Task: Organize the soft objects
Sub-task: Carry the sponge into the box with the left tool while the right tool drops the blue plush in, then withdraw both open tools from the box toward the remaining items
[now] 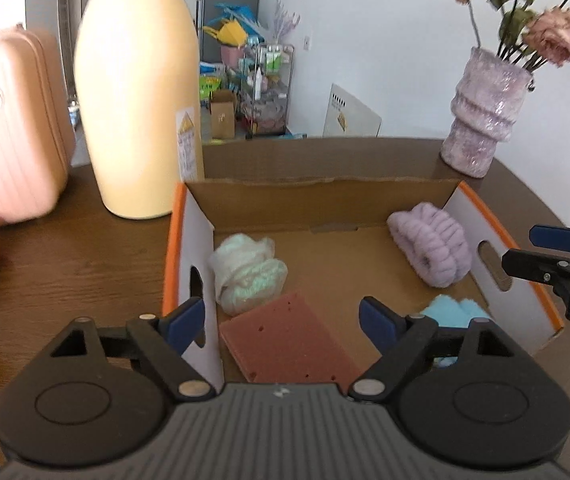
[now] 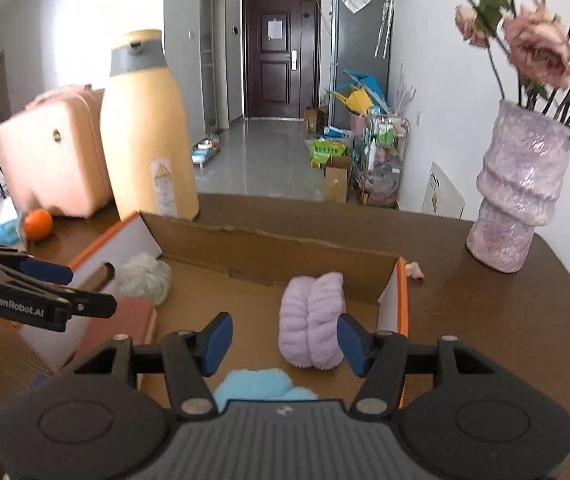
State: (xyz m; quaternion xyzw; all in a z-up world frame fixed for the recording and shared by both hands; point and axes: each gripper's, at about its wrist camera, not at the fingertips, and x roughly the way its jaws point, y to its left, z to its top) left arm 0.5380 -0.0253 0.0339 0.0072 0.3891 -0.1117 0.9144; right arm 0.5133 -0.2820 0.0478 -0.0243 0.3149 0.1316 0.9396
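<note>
Your left claw [image 1: 281, 322] hangs spread wide over the near edge of the cardboard box [image 1: 325, 196], with nothing between its blue pads. Below it a reddish-brown sponge [image 1: 285, 340] lies flat on the box floor, and a white wad of cloth [image 1: 247, 274] sits just beyond it against the left wall. Your right claw [image 2: 283, 344] is also spread wide and empty, hovering over the box's right side. A rolled lilac towel [image 2: 311, 320] lies ahead of it on the box floor, close to the orange-edged right wall; whether the right pad touches the roll you cannot tell. A fluffy light-blue cloth [image 2: 259, 386] lies at the near edge, partly hidden under that claw's body. All four soft things are inside the box. On the brown desk [image 2: 505, 312] around it stand a tall yellow bottle [image 1: 137, 92], a pink case [image 1: 9, 120], an orange [image 2: 38, 224] and a purple vase [image 2: 519, 188] holding dried roses.
</note>
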